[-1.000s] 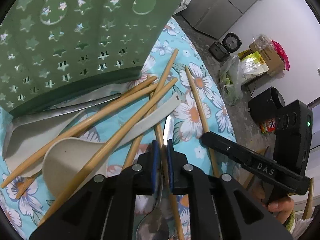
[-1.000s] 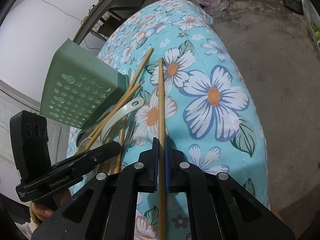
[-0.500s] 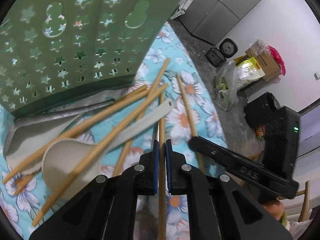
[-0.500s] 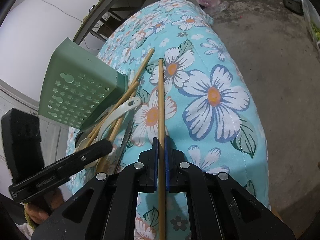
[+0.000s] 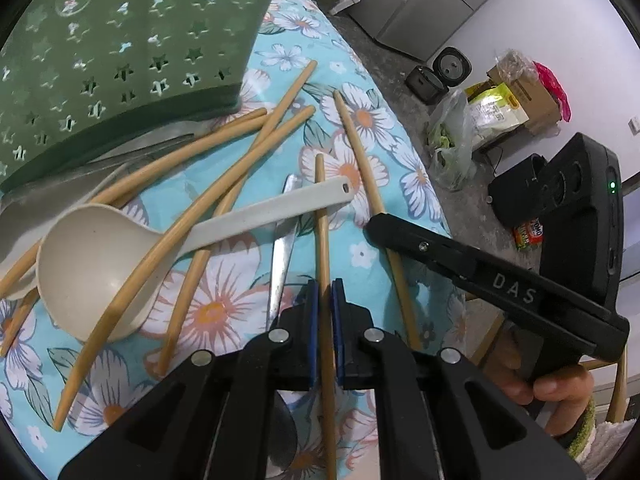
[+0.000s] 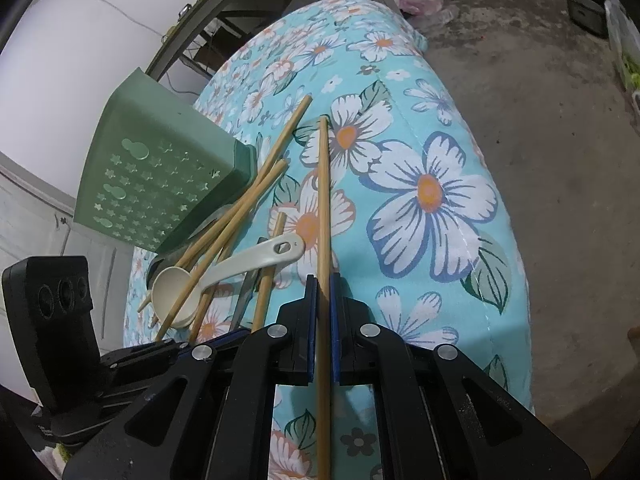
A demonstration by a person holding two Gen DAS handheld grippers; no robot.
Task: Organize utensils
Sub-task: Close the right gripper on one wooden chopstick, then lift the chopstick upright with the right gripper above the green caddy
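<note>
My left gripper (image 5: 324,292) is shut on a wooden chopstick (image 5: 321,216) that points forward over the pile. My right gripper (image 6: 324,284) is shut on another wooden chopstick (image 6: 323,184) lying along the floral tablecloth (image 6: 432,200). Several loose chopsticks (image 5: 224,148), a cream ladle (image 5: 92,264) and a metal spoon handle (image 5: 280,256) lie crossed beside a green perforated utensil holder (image 5: 112,52) tipped on its side. The holder also shows in the right wrist view (image 6: 152,176). The right gripper body (image 5: 500,284) shows in the left wrist view.
The table edge drops to a concrete floor (image 6: 540,120) on the right. Bags, a cardboard box (image 5: 520,92) and a black appliance (image 5: 516,192) stand on the floor beyond the table. The left gripper body (image 6: 60,320) sits low at the left.
My left gripper has pulled back and risen with its chopstick, so more of the pile and the ladle shows. My right gripper keeps its hold with little movement.
</note>
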